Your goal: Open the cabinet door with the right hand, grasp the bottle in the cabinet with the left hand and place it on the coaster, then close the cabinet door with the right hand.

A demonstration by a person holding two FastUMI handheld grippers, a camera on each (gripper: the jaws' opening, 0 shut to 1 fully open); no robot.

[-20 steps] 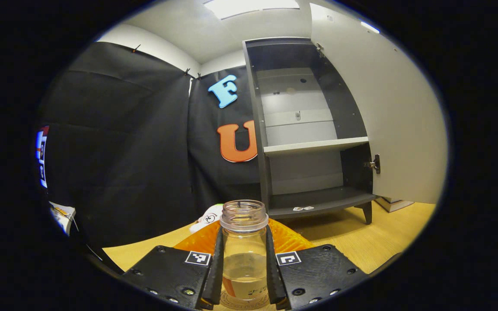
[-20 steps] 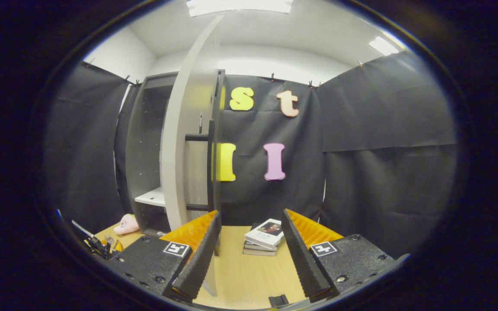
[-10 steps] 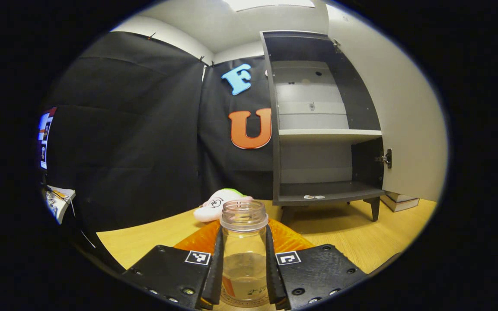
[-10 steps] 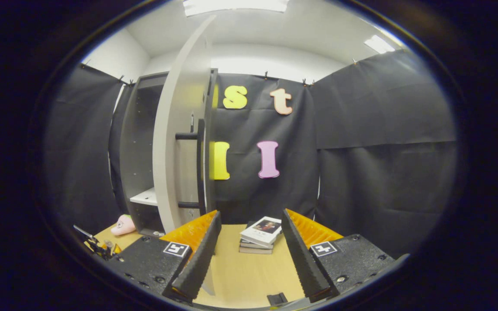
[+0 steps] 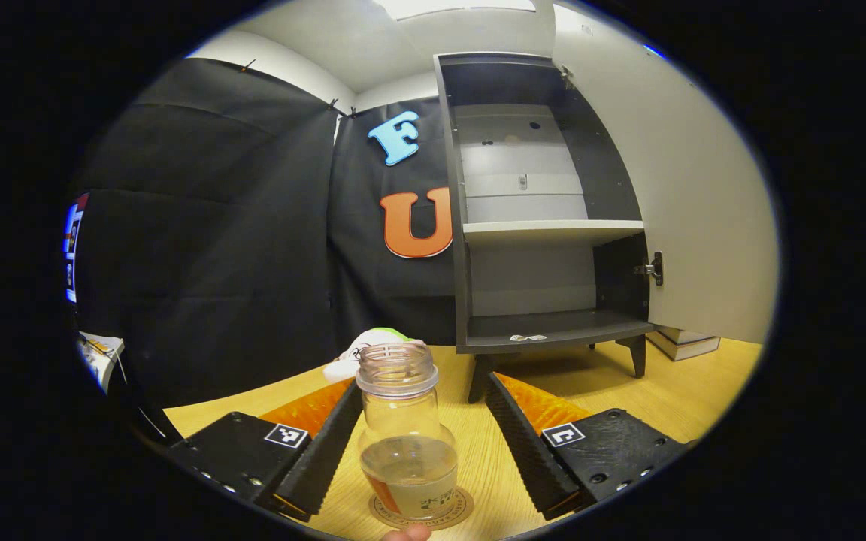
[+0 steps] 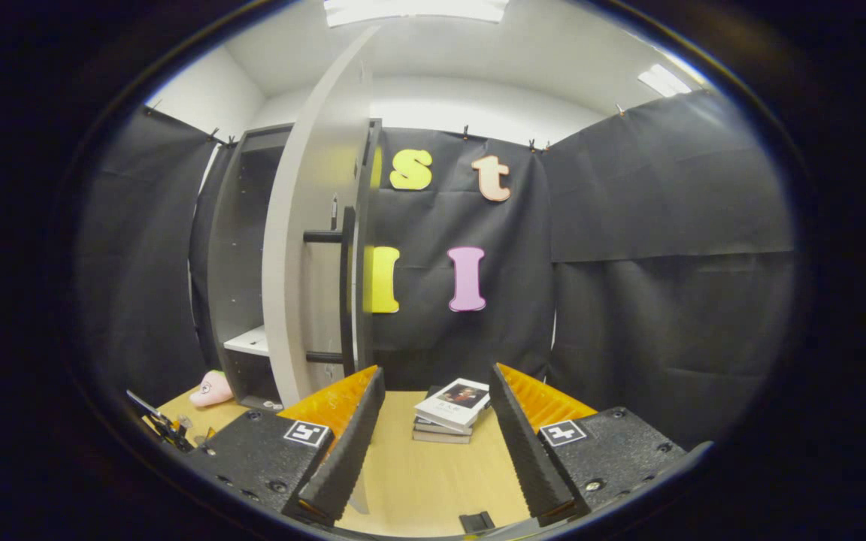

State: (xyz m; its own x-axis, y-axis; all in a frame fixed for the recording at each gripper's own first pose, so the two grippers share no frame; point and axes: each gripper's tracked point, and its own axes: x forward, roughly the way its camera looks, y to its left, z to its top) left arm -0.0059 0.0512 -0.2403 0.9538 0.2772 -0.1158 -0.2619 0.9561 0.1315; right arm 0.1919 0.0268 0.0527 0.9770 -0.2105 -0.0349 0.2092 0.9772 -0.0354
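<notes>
A clear capless bottle (image 5: pixel 407 436) with a little liquid stands upright on a round coaster (image 5: pixel 422 511) on the wooden table. My left gripper (image 5: pixel 424 406) is open around it, both fingers apart from the glass. Beyond stands the dark cabinet (image 5: pixel 546 210), its shelves bare, its pale door (image 5: pixel 696 195) swung wide to the right. In the right gripper view my right gripper (image 6: pixel 437 398) is open and holds nothing. The door (image 6: pixel 309 255) shows edge-on at left of it, with its black bar handle (image 6: pixel 345 289) facing me.
A stack of books (image 6: pixel 452 409) lies on the table ahead of the right gripper; the books (image 5: pixel 685 344) also lie beside the cabinet's leg. A pink and green plush toy (image 5: pixel 361 349) rests left of the cabinet. Black cloth walls close in the booth.
My left gripper has opened and let go of the bottle, which now stands on the coaster. The right gripper has barely moved.
</notes>
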